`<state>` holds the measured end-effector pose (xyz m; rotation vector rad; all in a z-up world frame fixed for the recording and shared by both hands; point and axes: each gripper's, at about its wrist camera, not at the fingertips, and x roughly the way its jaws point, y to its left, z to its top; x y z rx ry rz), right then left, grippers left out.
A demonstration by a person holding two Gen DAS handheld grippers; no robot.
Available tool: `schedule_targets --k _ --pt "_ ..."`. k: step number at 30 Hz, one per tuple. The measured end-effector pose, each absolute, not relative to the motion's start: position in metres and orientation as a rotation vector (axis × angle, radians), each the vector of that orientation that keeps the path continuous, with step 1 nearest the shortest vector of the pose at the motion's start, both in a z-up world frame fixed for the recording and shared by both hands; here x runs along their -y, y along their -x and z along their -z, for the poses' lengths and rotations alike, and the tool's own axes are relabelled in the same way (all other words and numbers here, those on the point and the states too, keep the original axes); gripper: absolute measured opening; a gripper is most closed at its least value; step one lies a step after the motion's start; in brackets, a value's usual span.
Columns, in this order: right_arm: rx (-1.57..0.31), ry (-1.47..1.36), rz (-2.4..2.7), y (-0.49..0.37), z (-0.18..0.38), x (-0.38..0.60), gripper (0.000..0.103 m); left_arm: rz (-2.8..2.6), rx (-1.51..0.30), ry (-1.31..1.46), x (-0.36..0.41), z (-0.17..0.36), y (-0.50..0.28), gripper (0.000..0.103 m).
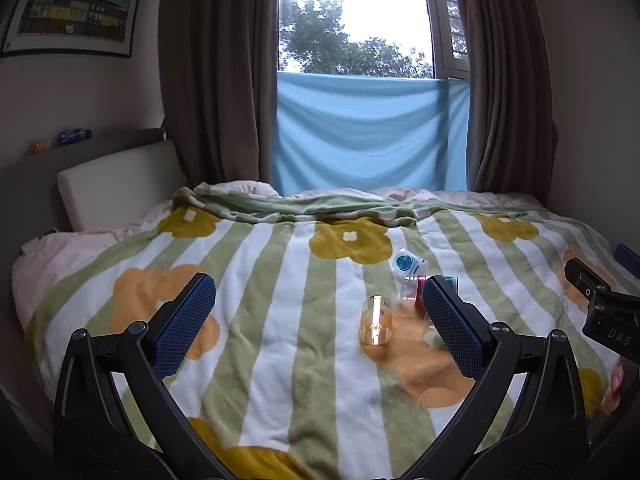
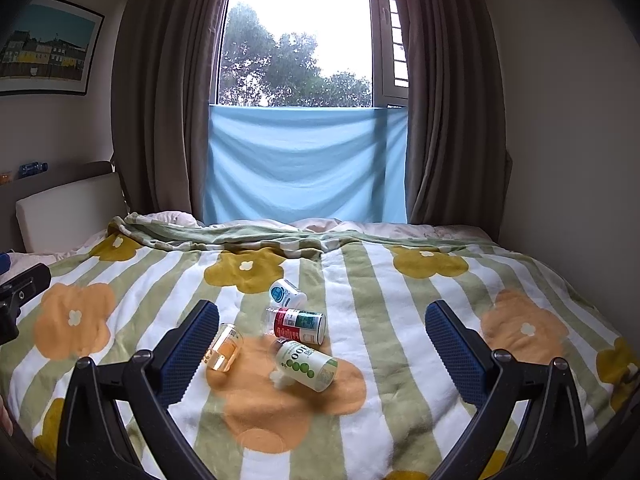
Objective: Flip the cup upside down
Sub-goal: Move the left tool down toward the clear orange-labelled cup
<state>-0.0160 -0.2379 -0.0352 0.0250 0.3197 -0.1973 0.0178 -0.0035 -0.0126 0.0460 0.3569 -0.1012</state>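
A small clear orange-tinted cup (image 1: pixel 375 322) lies tilted on the flowered blanket (image 1: pixel 280 320), a little right of the middle between my left fingers. It also shows in the right wrist view (image 2: pixel 225 347), lying on its side just right of my left fingertip (image 2: pixel 192 344). My left gripper (image 1: pixel 320 320) is open and empty, held above the blanket short of the cup. My right gripper (image 2: pixel 320 344) is open and empty, held above the cup and bottles.
Three bottles lie by the cup: a white one with a blue label (image 2: pixel 285 293), a red and green one (image 2: pixel 301 324), a white and green one (image 2: pixel 307 365). A headboard cushion (image 1: pixel 120 180) stands at the left. Curtains and a blue cloth (image 1: pixel 368 136) hang behind the bed.
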Motion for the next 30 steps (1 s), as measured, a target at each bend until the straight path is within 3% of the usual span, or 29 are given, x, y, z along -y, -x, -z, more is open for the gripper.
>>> schedule_targets --k 12,19,30 --pt "-0.356 -0.031 0.190 -0.009 0.049 0.250 0.103 0.129 -0.431 -0.130 0.026 0.029 -0.082 0.103" --pt "-0.406 -0.035 0.185 -0.031 0.065 0.257 0.103 0.268 -0.673 -0.194 0.064 0.071 -0.198 0.103" --pt "-0.490 -0.032 0.165 -0.062 0.098 0.270 0.103 0.324 -1.094 -0.305 0.129 0.197 -0.321 0.103"
